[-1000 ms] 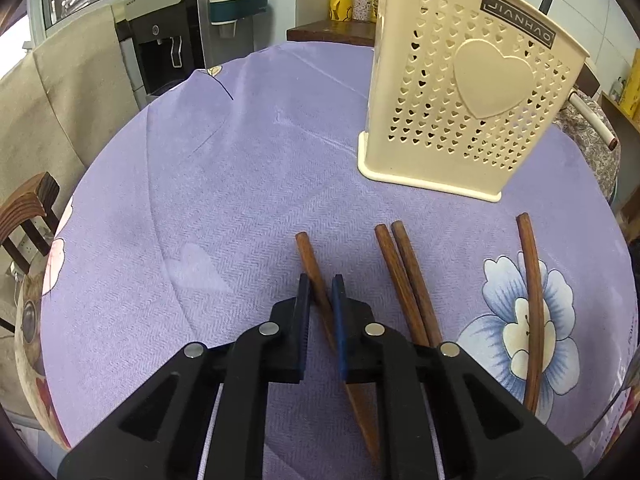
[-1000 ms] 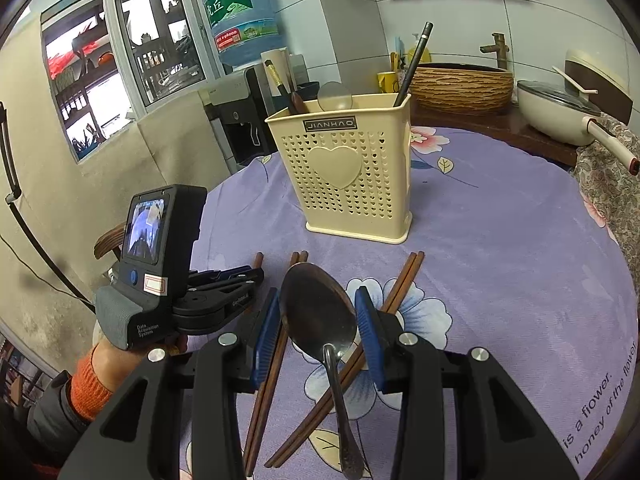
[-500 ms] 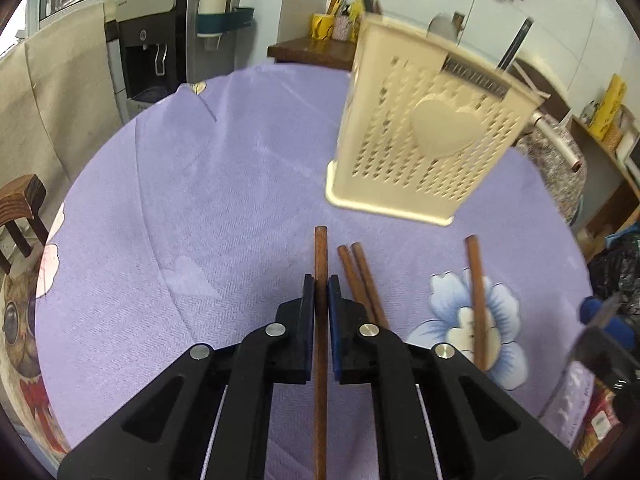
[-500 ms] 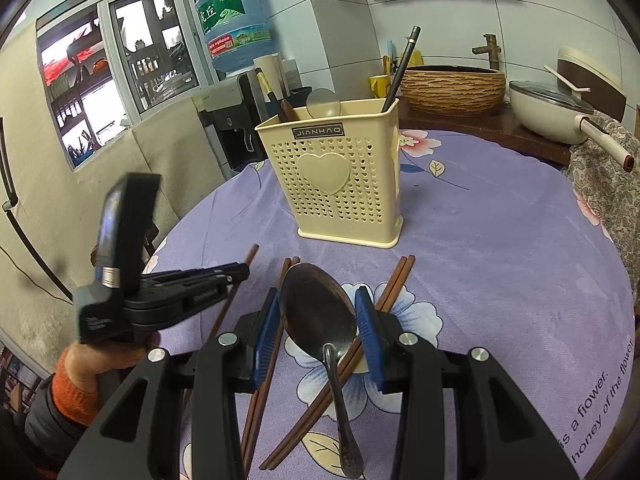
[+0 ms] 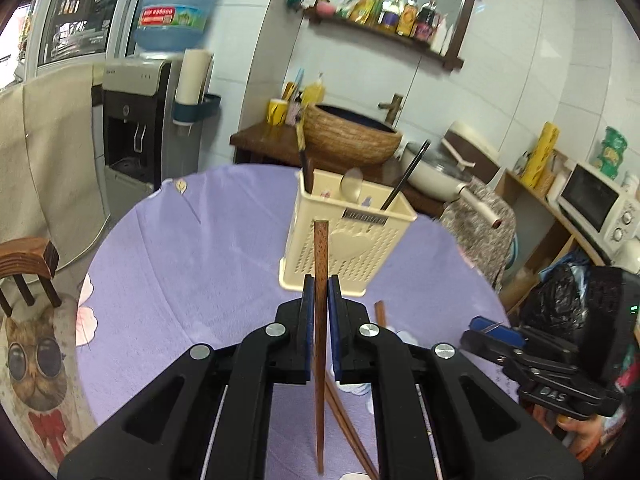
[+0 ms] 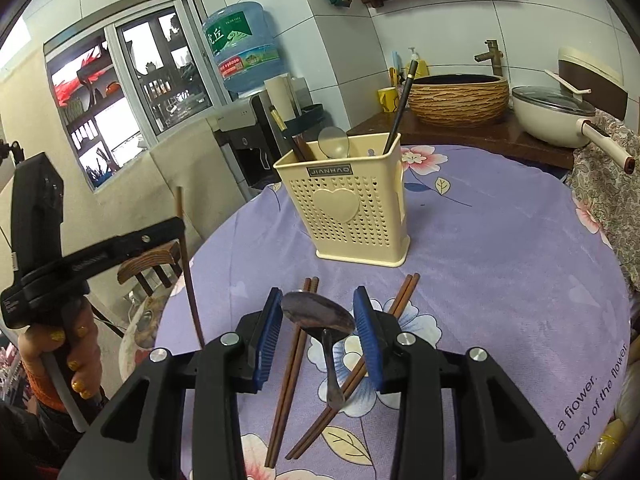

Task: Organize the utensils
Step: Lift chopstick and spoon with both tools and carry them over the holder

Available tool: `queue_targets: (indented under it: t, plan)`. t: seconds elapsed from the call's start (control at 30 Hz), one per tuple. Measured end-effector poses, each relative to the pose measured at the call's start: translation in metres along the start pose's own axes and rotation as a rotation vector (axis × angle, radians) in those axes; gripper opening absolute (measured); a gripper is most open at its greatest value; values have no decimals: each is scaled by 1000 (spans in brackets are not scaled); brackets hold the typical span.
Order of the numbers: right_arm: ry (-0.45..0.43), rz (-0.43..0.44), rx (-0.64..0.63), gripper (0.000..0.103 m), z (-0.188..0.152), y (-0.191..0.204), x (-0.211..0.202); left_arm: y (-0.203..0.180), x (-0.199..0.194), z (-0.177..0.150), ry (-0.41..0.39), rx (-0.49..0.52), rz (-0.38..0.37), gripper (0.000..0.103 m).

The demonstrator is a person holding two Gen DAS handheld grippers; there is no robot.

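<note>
My left gripper (image 5: 319, 286) is shut on a brown wooden chopstick (image 5: 321, 320) and holds it upright in the air, in front of the cream utensil basket (image 5: 344, 248). The right wrist view shows that left gripper (image 6: 176, 228) at the left with the chopstick (image 6: 188, 276). My right gripper (image 6: 318, 312) is open around a metal spoon (image 6: 320, 316) that lies on the purple tablecloth (image 6: 480, 260), over two pairs of chopsticks (image 6: 292, 368). The basket (image 6: 344, 208) holds a spoon and dark chopsticks.
The round table's edge runs left and right. A wooden chair (image 5: 28, 264) stands at the left. A water dispenser (image 5: 136, 120), a counter with a woven basin (image 5: 352, 136) and a pan (image 6: 556, 116) lie behind the table.
My left gripper has lifted the chopstick off the table and tilted up, so the room shows above the basket. My right gripper and the spoon have stayed about where they were.
</note>
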State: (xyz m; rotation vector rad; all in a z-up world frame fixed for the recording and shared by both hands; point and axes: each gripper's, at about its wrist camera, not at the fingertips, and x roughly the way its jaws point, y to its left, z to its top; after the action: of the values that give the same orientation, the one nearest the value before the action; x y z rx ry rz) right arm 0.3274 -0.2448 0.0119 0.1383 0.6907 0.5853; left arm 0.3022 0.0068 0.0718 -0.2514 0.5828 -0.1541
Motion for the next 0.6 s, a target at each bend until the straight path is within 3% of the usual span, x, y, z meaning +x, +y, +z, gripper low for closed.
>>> queue_targets:
  t: [0.13, 0.6]
  plan:
    - [-8, -15, -17, 36, 3, 6, 3, -1, -13, 14, -43, 13, 1, 7]
    - [-2, -27, -38, 36, 11, 12, 10, -3, -2, 30, -47, 13, -13, 7]
